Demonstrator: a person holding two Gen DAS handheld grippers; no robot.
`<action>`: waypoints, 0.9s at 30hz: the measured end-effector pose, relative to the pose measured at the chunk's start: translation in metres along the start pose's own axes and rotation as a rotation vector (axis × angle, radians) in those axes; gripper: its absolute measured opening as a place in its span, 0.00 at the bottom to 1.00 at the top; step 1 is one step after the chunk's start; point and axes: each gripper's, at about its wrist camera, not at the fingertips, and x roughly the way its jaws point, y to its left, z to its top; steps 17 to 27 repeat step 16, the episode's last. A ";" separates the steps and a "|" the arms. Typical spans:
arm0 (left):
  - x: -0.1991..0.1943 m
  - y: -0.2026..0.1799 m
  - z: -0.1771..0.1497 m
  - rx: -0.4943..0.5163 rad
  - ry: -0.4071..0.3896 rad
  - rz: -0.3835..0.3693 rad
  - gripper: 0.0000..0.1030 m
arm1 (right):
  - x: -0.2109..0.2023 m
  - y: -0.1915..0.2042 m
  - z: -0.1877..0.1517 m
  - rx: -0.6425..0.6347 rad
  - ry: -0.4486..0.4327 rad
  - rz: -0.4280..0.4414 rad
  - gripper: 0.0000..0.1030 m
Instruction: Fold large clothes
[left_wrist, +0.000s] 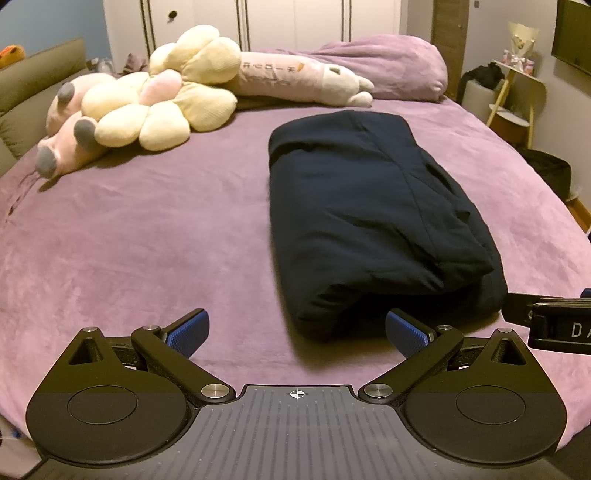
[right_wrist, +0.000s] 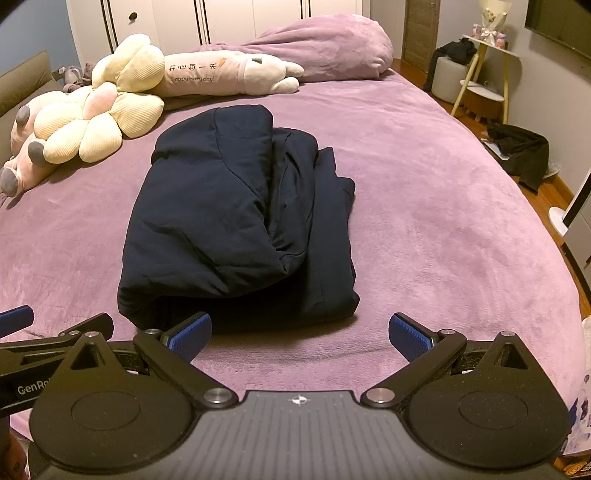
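Navy garment (right_wrist: 240, 221) lies folded in a thick bundle at frame centre on purple bedspread (right_wrist: 443, 221). Left gripper (left_wrist: 297, 332) and right gripper (right_wrist: 300, 334) sit at bottom edge, jaws spread wide, grasping nothing. Plush toys (right_wrist: 92, 122) upper left.

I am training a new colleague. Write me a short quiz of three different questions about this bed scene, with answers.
1. True or false: the left tongs grip the dark navy garment.
2. Where does the yellow flower cushion lie? A) on the bed B) on the floor
3. Fill in: both tongs are ____.

Key: 1 false, they are open and apart from it; 2 A, on the purple bed cover; 3 open, also the right tongs.
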 end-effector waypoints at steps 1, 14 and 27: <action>0.000 0.000 0.000 0.001 0.001 -0.002 1.00 | 0.000 0.000 0.000 0.000 0.000 -0.001 0.99; -0.003 -0.004 -0.004 0.044 -0.037 -0.019 1.00 | 0.001 -0.001 -0.001 0.006 0.003 -0.003 0.99; -0.002 -0.005 -0.003 0.047 -0.030 -0.009 1.00 | 0.002 -0.001 -0.001 0.006 0.003 -0.004 0.99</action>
